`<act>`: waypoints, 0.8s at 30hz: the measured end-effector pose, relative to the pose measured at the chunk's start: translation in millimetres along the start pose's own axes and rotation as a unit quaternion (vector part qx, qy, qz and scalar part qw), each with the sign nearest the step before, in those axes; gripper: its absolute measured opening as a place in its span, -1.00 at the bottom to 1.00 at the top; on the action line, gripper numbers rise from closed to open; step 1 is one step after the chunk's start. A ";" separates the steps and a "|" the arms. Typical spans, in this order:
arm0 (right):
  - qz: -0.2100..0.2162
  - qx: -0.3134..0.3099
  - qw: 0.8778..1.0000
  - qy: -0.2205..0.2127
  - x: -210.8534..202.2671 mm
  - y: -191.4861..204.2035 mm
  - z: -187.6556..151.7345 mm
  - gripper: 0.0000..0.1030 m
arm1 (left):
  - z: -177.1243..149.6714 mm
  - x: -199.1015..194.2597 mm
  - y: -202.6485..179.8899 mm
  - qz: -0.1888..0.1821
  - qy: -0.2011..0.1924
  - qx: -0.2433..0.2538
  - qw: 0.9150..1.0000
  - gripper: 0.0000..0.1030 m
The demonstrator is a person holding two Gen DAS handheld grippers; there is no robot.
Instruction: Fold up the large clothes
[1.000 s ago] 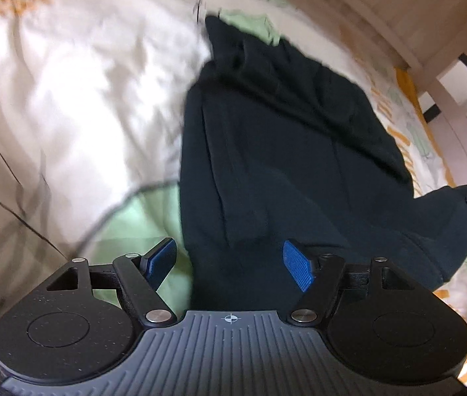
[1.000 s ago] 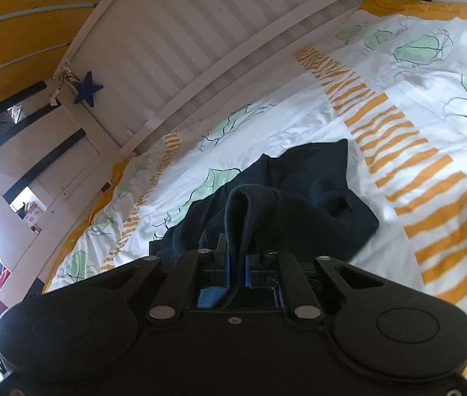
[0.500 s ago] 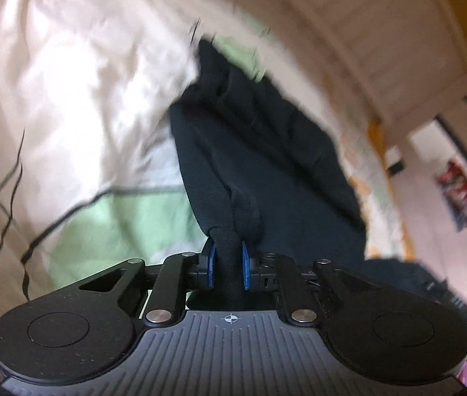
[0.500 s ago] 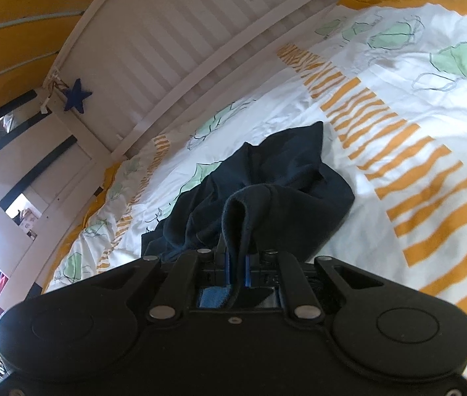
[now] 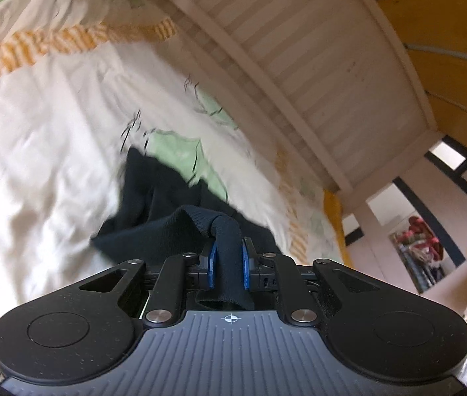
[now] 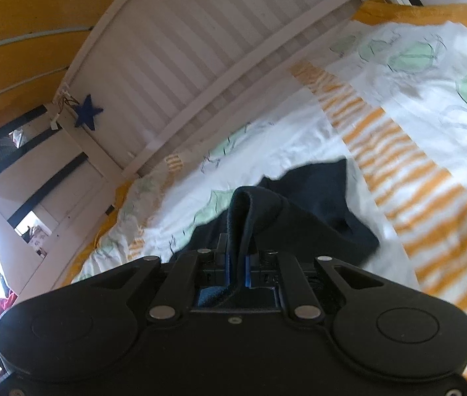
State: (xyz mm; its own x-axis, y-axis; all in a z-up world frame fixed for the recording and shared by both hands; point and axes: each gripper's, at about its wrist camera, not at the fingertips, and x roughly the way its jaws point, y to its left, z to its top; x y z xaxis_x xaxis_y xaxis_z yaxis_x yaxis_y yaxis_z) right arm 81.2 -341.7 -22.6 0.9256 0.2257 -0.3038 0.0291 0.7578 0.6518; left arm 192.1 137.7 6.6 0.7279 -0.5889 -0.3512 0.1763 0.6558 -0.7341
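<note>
Both angled slightly downward over the white quilt with orange stripes and green patches (image 6: pixel 398 151). One dark navy knitted garment (image 5: pixel 167 231) — two grippers. Left gripper (image 5: pixel 228 269) clamped on a ribbed edge (blue pads pressing); right gripper (image 6: pixel 237 269) likewise pinching a fold — the rest trailing toward the quilt's middle.

Both wrist views close, sharing dark garment (image 5: pixel 154 204) (image 6: pixel 316 204).

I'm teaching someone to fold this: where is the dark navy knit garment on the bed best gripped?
Probably by its thick hemmed edge, from the near side, as both grippers do: the left gripper and right gripper each pinch a doubled band of the dark navy knit garment, which gives the pads bulk.
</note>
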 end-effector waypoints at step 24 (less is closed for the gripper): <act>-0.078 -0.006 0.995 0.056 193.9 -50.3 73.4 -0.48 | 68.5 175.9 54.8 0.072 0.010 -0.045 0.996 -0.44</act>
State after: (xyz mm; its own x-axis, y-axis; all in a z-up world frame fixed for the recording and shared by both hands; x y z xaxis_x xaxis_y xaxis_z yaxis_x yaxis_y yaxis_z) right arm 286.9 -381.0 -63.3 0.8622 0.1709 -0.4768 0.1642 0.7962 0.5823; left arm 375.1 102.4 -55.6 0.7274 -0.5015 -0.4684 0.0104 0.6905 -0.7233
